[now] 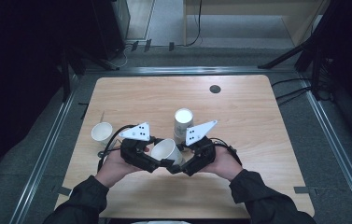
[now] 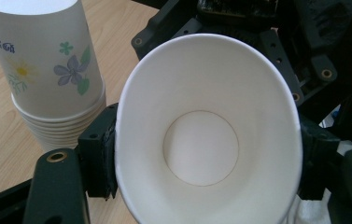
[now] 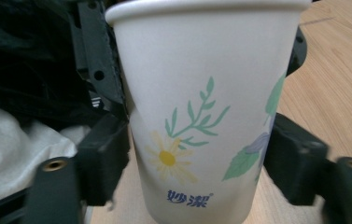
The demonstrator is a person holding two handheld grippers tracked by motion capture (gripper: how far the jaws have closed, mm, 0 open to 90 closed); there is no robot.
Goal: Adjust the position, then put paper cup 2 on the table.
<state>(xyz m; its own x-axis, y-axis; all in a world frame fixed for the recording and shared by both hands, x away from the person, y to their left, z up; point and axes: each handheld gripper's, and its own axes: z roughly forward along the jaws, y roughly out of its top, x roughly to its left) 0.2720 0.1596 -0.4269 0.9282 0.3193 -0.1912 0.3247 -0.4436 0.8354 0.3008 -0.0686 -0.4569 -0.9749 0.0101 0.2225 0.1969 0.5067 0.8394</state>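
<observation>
A white paper cup [image 1: 166, 150] with a flower print hangs above the table's front between both grippers. In the left gripper view I look into its mouth [image 2: 201, 140], which is squeezed to an oval. My left gripper [image 2: 206, 156] is shut on the rim, one pad [image 2: 101, 154] on each side. In the right gripper view the cup's printed wall [image 3: 197, 116] stands between the jaws of my right gripper [image 3: 197, 154], whose pads lie close beside it without denting it. In the high view the left gripper [image 1: 163, 161] and right gripper [image 1: 179, 164] meet tip to tip under the cup.
A stack of upturned flowered cups [image 1: 183, 122] [image 2: 54, 70] stands just behind the grippers. A single upright cup [image 1: 102, 133] sits at the left of the wooden table [image 1: 257, 140]. A black round grommet [image 1: 215, 88] lies near the far edge.
</observation>
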